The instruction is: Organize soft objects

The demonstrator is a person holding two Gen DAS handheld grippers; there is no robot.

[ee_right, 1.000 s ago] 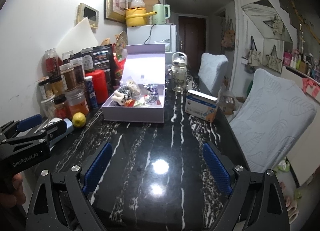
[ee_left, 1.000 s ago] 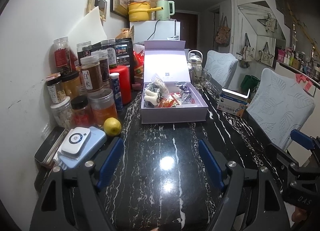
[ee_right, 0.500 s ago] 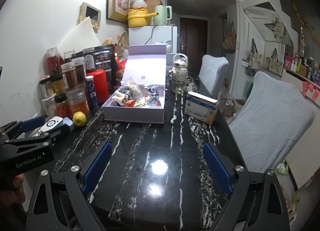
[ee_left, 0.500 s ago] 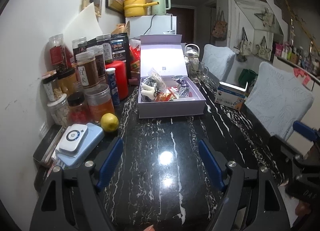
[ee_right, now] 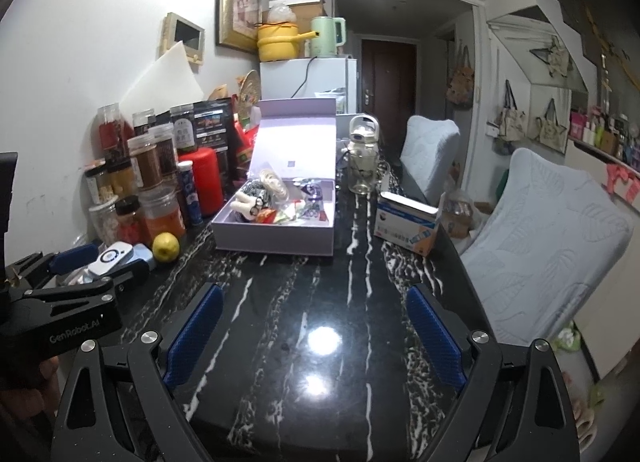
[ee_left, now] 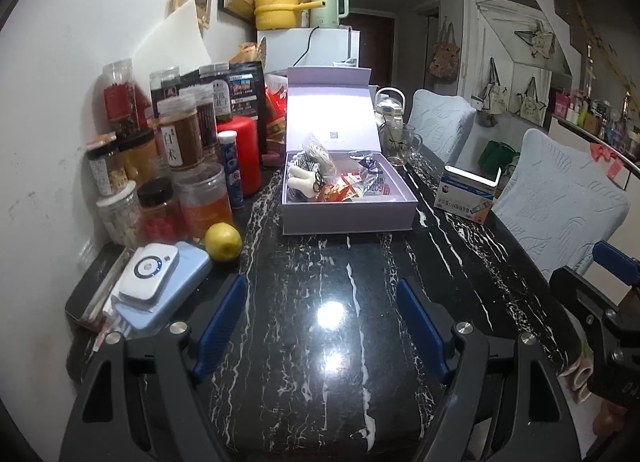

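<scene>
A pale lilac box (ee_left: 348, 213) (ee_right: 276, 236) with its lid up stands mid-table on the black marble table (ee_left: 328, 342). Inside lie a white plush toy (ee_left: 302, 183) (ee_right: 246, 203), a coiled cord, snack packets (ee_left: 374, 187) and a small purple item. My left gripper (ee_left: 322, 318) is open and empty, low over the near table, well short of the box. My right gripper (ee_right: 314, 326) is open and empty, to the right of the left one, also short of the box.
Jars and bottles (ee_left: 176, 165) crowd the left wall, with a red canister (ee_left: 244, 153), a lemon (ee_left: 223, 242) and a white device on a blue case (ee_left: 150, 272). A glass jug (ee_right: 362, 157) stands behind the box. A tissue box (ee_left: 466, 193) sits at the right edge by chairs (ee_left: 560, 205).
Both grippers have risen and tilted slightly; the box sits a little lower and nearer in the views. Both stay open and empty.
</scene>
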